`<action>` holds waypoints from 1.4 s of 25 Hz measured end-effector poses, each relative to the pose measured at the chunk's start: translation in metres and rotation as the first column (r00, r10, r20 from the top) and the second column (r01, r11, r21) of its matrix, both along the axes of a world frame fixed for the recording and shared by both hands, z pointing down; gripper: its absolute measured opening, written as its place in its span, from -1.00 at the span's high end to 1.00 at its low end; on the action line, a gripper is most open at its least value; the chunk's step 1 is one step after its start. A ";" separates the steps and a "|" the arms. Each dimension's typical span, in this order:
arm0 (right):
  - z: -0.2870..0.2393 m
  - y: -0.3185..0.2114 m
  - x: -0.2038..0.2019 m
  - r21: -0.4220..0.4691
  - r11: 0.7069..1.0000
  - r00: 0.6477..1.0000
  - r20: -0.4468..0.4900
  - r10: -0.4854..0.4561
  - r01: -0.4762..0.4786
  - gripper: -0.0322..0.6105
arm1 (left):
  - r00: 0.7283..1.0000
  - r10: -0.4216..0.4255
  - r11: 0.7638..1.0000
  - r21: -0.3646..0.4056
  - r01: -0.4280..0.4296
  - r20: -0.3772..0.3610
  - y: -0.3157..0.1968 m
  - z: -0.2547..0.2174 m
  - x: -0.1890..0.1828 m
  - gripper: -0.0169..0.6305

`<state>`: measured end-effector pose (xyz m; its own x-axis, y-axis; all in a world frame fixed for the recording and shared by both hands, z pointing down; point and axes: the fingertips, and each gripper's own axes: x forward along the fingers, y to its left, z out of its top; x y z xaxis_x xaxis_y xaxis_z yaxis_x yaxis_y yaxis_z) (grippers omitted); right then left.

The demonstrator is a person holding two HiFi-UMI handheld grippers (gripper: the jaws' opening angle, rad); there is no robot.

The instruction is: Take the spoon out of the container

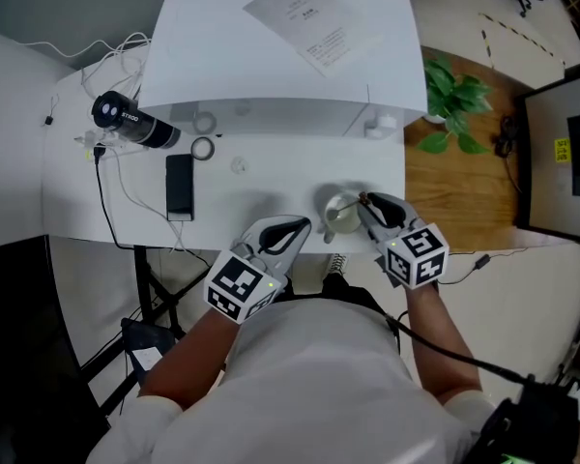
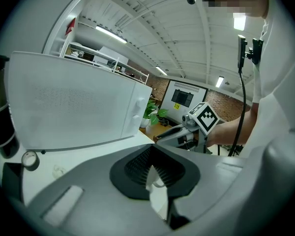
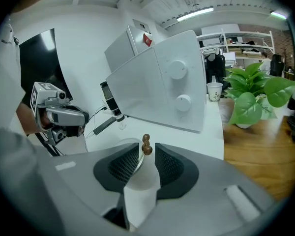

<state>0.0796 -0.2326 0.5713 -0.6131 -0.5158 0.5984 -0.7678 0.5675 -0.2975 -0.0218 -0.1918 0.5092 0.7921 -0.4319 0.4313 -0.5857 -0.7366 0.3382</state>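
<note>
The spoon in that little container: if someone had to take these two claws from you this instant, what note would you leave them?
Left claw: shut, empty, left of the container.
Right claw: jaws slightly apart on either side of the spoon's brown handle tip; it does not look clamped yet.
Container: near the front edge of the white table, spoon inside it.
Done: right claw lined up on the handle.
Left: close on the handle and lift the spoon out.

Spoon: brown handle tip alone visible between right gripper jaws; bowl hidden within container. Sheet, 12 o'clock: print too small to read.
</note>
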 end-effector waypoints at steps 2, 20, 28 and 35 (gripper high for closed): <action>0.002 -0.001 -0.001 -0.004 1.000 1.000 0.002 -0.003 0.003 0.57 | 1.000 -0.003 1.000 -0.001 0.003 0.001 -0.001 0.000 -0.001 0.93; -0.045 0.006 0.004 0.099 0.995 1.000 0.028 0.011 -0.014 0.72 | 1.000 -0.001 0.999 0.047 0.001 -0.007 0.008 -0.020 -0.003 0.93; -0.094 0.019 0.011 0.178 0.982 0.996 0.074 0.043 -0.056 0.72 | 1.000 -0.006 0.994 0.107 0.008 -0.017 0.015 -0.042 -0.008 0.93; -0.136 0.036 0.020 0.244 0.965 0.992 0.109 0.069 -0.094 0.72 | 1.000 -0.008 0.987 0.160 0.012 -0.023 0.023 -0.065 -0.013 0.93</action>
<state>0.0998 -0.1971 0.4353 -0.6128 -0.6907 0.3839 -0.7881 0.5700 -0.2324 -0.0349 -0.1692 0.4444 0.7961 -0.5018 0.3383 -0.5869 -0.7765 0.2293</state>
